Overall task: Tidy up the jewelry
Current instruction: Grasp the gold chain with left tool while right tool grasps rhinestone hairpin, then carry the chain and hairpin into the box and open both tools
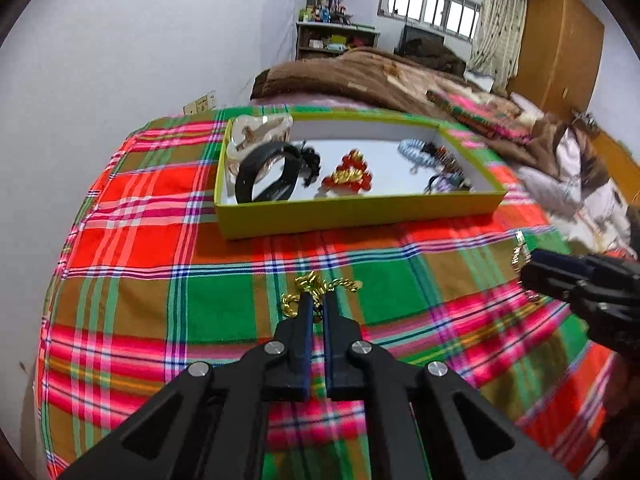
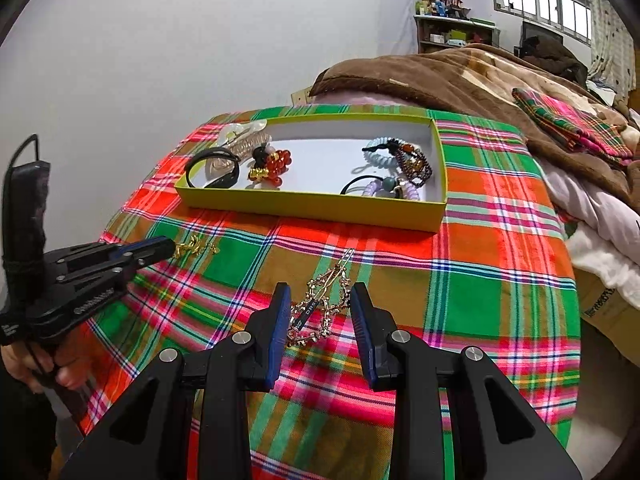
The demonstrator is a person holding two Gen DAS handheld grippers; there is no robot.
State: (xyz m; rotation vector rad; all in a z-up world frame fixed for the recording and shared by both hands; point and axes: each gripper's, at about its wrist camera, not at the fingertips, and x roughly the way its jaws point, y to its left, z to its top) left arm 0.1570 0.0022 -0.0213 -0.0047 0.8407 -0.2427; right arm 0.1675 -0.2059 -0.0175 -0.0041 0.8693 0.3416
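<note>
A yellow-green box (image 1: 360,212) (image 2: 312,205) holds a black band (image 1: 266,172), red beads (image 1: 348,174), a blue coil tie (image 2: 380,152) and other hair pieces. My left gripper (image 1: 316,300) is shut on a gold chain (image 1: 320,286) lying on the plaid cloth; it also shows in the right wrist view (image 2: 170,246) with the gold chain (image 2: 196,246) at its tip. My right gripper (image 2: 320,294) is open, its fingers on either side of a gold leafy hair clip (image 2: 324,300) on the cloth. In the left wrist view the right gripper (image 1: 528,268) is by the clip (image 1: 518,254).
The plaid cloth (image 1: 160,300) covers a round table against a white wall. A bed with a brown blanket (image 2: 460,76) lies behind and to the right. A shelf (image 1: 336,40) and a window stand at the back.
</note>
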